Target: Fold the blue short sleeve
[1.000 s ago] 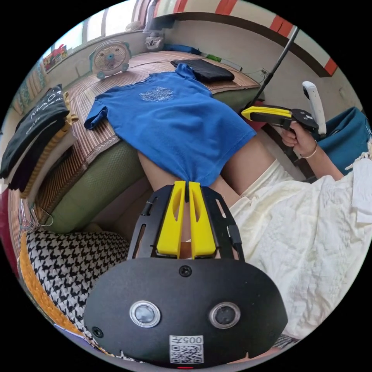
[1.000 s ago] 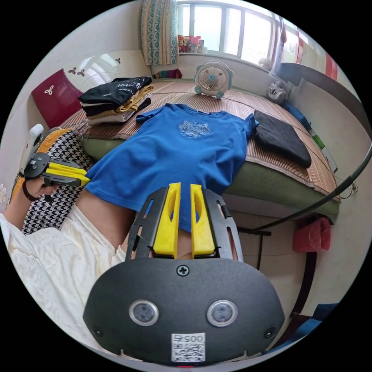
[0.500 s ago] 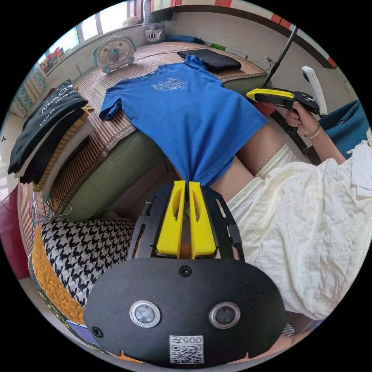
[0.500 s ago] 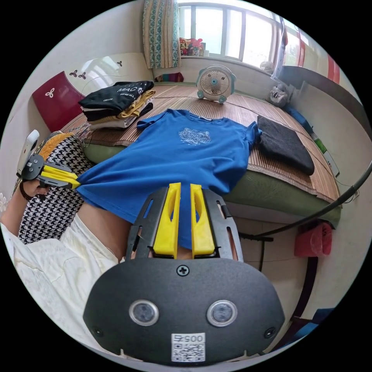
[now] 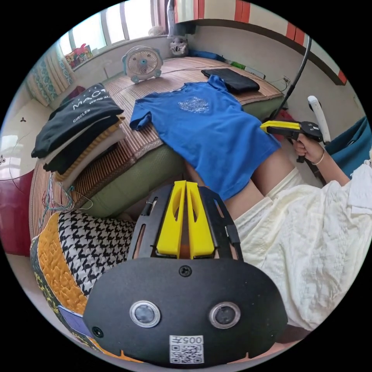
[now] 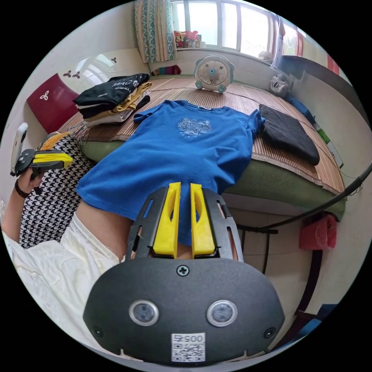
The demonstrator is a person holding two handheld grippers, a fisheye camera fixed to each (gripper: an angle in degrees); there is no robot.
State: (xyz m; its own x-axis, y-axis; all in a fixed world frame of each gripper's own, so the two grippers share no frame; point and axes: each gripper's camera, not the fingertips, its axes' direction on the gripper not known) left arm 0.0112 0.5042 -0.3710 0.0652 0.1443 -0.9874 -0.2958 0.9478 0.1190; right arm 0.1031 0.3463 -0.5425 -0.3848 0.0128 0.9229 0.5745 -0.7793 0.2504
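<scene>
A: Left gripper view?
B: The blue short sleeve (image 5: 205, 128) is lying on the bed (image 5: 128, 170), hem hanging off its edge. The left gripper (image 5: 185, 186) is clenched, gripping nothing.

A: Right gripper view?
B: The right gripper (image 6: 182, 188) is hovering over the hem, 2 jaws slightly parted; grasp unclear.

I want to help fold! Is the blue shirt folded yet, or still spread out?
Still spread out. The blue shirt lies flat on the bed mat, print up, both sleeves out, hem hanging over the edge.

Blue short sleeve (image 6: 182, 147), spread face-up, hem overhanging
</scene>
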